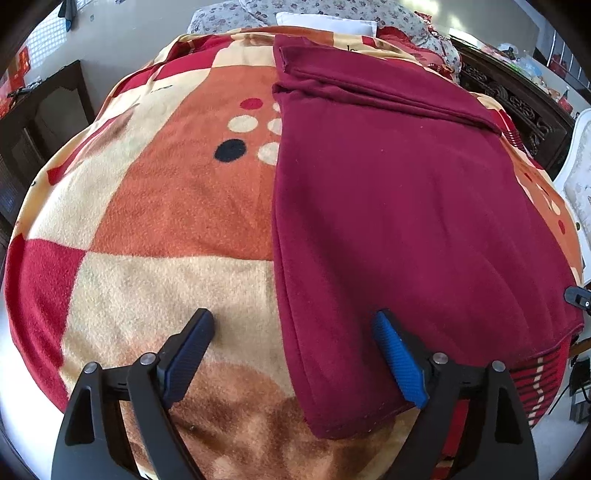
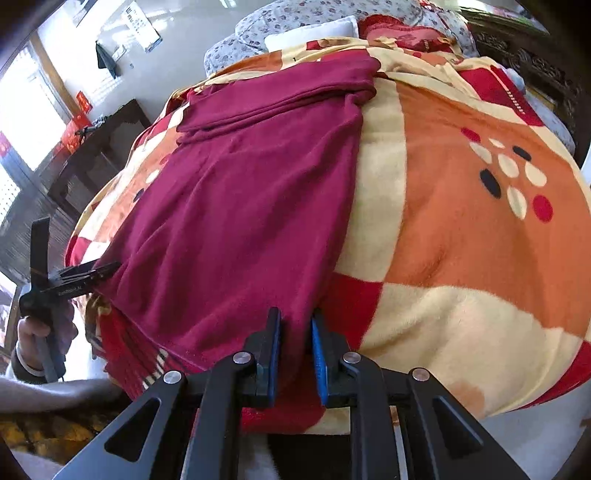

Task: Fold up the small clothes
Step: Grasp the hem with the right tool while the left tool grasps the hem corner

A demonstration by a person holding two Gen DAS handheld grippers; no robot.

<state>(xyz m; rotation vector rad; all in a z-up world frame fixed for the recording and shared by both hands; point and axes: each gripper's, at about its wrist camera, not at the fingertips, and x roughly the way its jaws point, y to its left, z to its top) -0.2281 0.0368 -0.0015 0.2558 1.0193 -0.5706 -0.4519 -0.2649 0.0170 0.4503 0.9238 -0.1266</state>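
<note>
Lying flat on the bed, the maroon garment (image 1: 399, 206) is folded lengthwise into a long strip that runs from the near edge of the patterned blanket (image 1: 177, 206) up toward the flowered pillows (image 1: 332, 11) at the far end. Its far end shows a stack of folded layers with a hem.

In the left wrist view, the left hand-held gripper (image 1: 293, 354) stands wide apart over the garment's near left corner: the left finger is over bare blanket and the right, blue-padded finger is over the maroon cloth, with the garment's long left edge running between them. Nothing is pinched there.

In the right wrist view, the right hand-held gripper (image 2: 295, 354) is nearly together, and the garment's (image 2: 240, 206) near right corner sits between the blue pads, so it is clamped on the cloth. The left hand-held gripper (image 2: 99, 273) appears at the left of that view, its tip at the garment's opposite near corner. Dark wooden furniture (image 1: 44, 122) stands beside the bed (image 2: 480, 258).
</note>
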